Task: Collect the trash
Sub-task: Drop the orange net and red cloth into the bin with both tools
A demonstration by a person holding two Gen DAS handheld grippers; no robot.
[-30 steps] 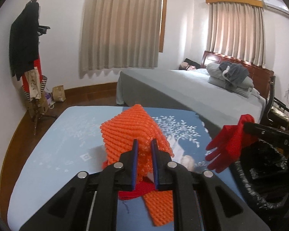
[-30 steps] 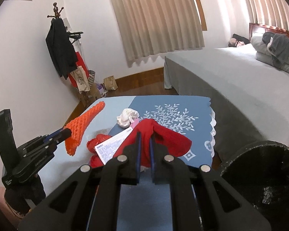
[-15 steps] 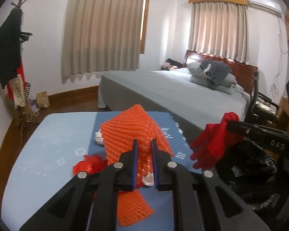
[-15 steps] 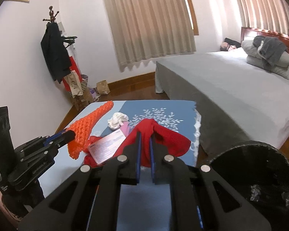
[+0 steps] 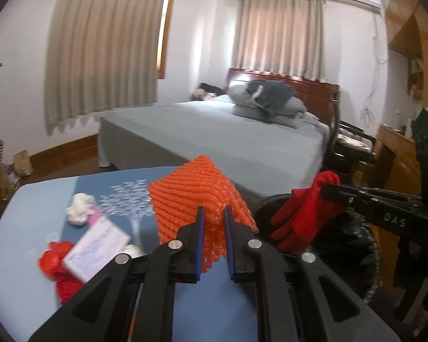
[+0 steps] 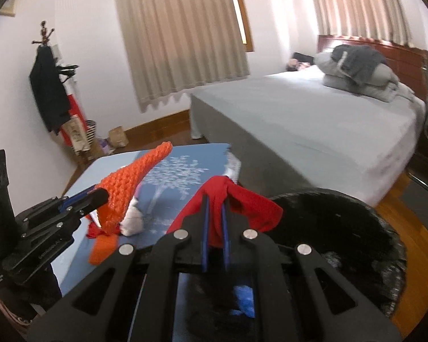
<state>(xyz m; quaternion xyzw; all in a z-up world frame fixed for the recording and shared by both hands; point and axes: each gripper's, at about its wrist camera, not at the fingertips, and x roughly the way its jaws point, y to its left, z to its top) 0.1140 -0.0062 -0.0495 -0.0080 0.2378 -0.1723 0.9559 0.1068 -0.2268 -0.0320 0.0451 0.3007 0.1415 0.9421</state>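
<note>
A ribbed orange foam net (image 5: 197,196) is clamped between the left gripper (image 5: 214,228) jaws; the right gripper (image 6: 214,222) jaws pinch a limp red glove (image 6: 242,202).

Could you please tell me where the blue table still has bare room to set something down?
The table is bare along its left side, beyond the white wad. It is crowded around the card, the red scrap and the orange foam net held in the left gripper.
</note>
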